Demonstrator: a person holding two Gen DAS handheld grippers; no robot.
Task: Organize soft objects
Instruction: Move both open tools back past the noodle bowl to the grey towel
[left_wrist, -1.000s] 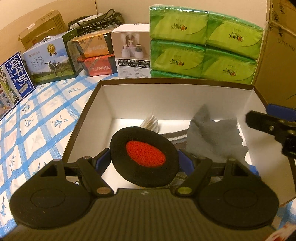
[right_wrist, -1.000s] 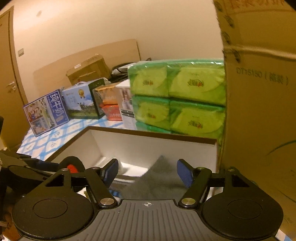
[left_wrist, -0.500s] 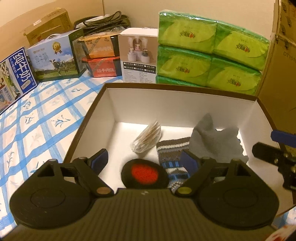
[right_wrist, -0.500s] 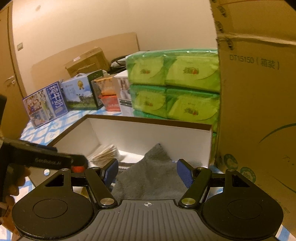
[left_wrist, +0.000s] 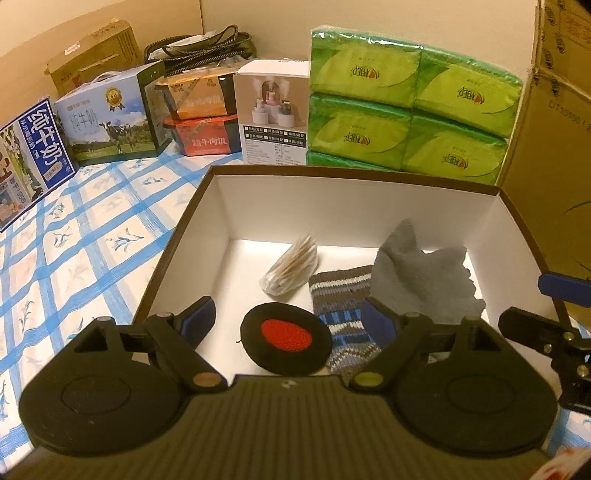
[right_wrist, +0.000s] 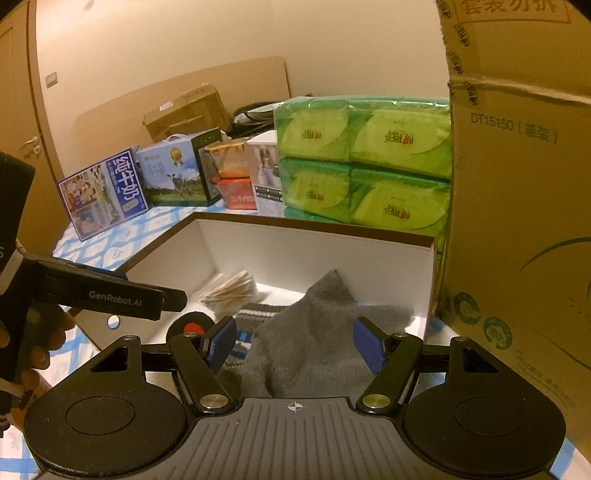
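While both claws gape empty, L claw (left_wrist: 291, 321) above round pad (left_wrist: 286, 341), R claw (right_wrist: 295, 345) over grey cloth (right_wrist: 314, 339): could snag cloth, drag it out of box (left_wrist: 354, 206).

The striped sock (left_wrist: 345, 325) is half hidden under the grey cloth (left_wrist: 421, 280); the cardboard carton (right_wrist: 517, 221) runs past the right edge.

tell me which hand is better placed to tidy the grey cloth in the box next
Right, probably. The right tongs stand open with the grey cloth directly between and ahead of them. The left tongs are open over the black and red pad, farther from the cloth.
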